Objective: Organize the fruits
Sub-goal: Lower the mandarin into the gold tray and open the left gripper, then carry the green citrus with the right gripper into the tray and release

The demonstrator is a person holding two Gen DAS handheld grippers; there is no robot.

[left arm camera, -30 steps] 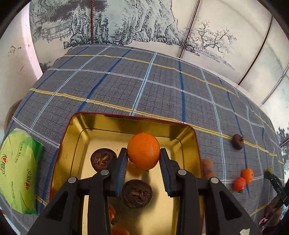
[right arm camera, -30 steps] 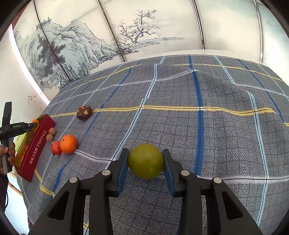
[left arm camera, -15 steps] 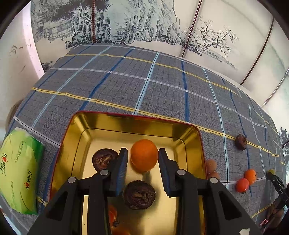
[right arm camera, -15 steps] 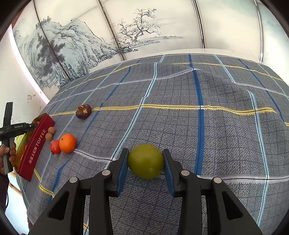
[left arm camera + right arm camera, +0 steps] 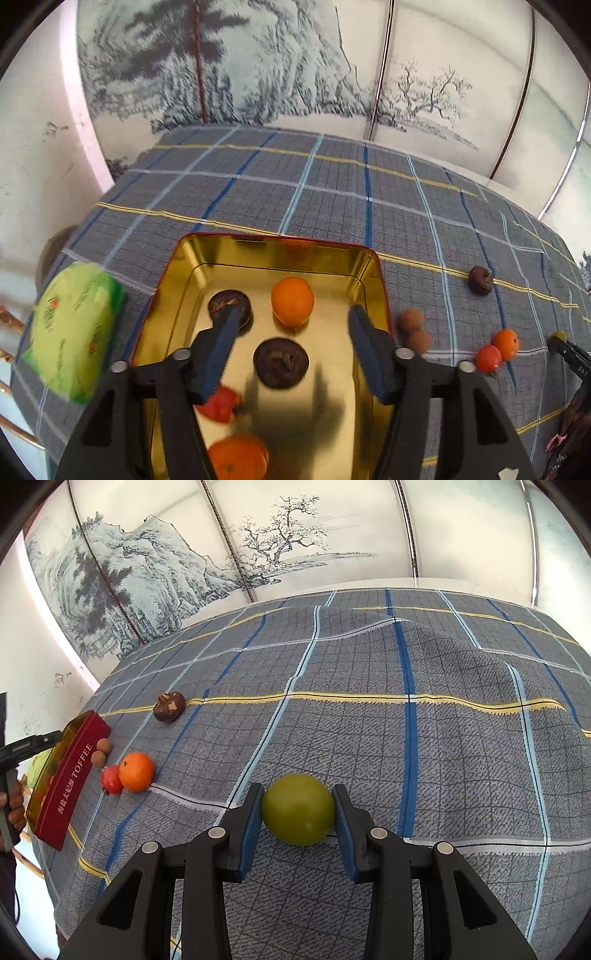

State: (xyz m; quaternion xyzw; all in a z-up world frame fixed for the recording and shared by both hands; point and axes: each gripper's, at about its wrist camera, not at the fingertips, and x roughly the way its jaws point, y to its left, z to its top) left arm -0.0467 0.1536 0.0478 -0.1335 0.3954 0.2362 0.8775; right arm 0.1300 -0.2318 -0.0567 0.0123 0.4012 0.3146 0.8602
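In the left wrist view my left gripper [image 5: 291,314] hangs over the gold tin [image 5: 258,249]. Its jaws are opening and the pads touch nothing. An orange [image 5: 292,301] lies free on the tin floor between and beyond them. Around it in the tin lie two dark mangosteens [image 5: 282,362], a red fruit [image 5: 221,400] and a second orange [image 5: 238,459]. My right gripper [image 5: 298,812] is shut on a green fruit [image 5: 298,814], pads pressing both its sides, over the plaid cloth.
On the cloth to the right of the tin [image 5: 70,775] lie two brown longans [image 5: 101,752], a red fruit [image 5: 111,780], an orange [image 5: 136,771] and a mangosteen [image 5: 170,706]. A green packet [image 5: 74,328] sits left of the tin. A hand [image 5: 14,801] holds the left gripper.
The left jaws have spread and let go of the orange, which now rests in the tin; the gripper has drawn back and up. The right gripper and green fruit have not moved.
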